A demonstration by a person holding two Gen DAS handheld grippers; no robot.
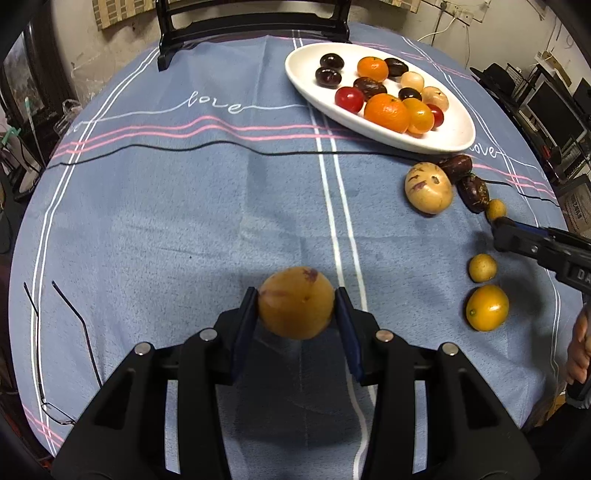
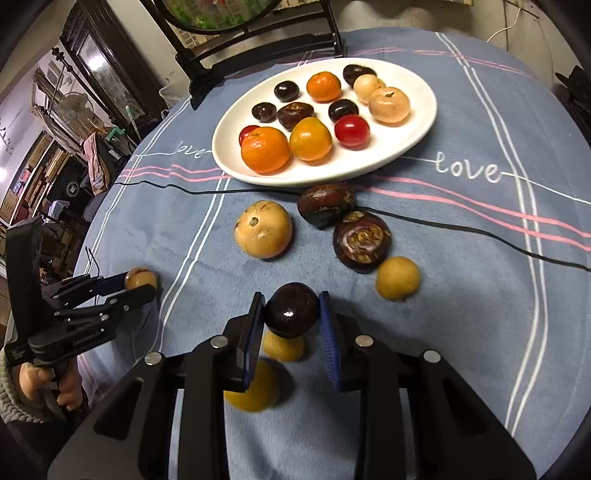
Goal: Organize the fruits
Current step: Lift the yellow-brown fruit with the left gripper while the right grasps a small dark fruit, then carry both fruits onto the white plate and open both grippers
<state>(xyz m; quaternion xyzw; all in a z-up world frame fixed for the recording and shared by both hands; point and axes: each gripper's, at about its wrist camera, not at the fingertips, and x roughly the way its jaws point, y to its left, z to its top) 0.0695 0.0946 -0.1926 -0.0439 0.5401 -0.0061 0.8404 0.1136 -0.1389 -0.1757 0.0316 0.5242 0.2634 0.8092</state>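
My left gripper [image 1: 295,302] is shut on a tan-yellow fruit [image 1: 295,302] with purple marks, held above the blue tablecloth [image 1: 184,206]. My right gripper [image 2: 291,314] is shut on a small dark round fruit [image 2: 291,310], lifted just over the cloth. A white oval plate [image 2: 413,144] at the far side holds several fruits: oranges, dark plums, red tomatoes and pale round ones. Loose on the cloth lie a pale speckled fruit [image 2: 263,229], two dark brown fruits [image 2: 327,205] [image 2: 362,242] and small yellow fruits [image 2: 398,277]. In the right wrist view the left gripper [image 2: 142,282] shows at the left with its fruit.
A dark chair [image 1: 251,26] stands behind the table. A black cable [image 1: 166,149] runs across the cloth in front of the plate. Wire-frame glasses [image 1: 66,350] lie near the left edge. A yellow citrus [image 1: 487,307] and a small yellow fruit [image 1: 482,267] sit at the right. A person's hand [image 2: 40,384] grips the left handle.
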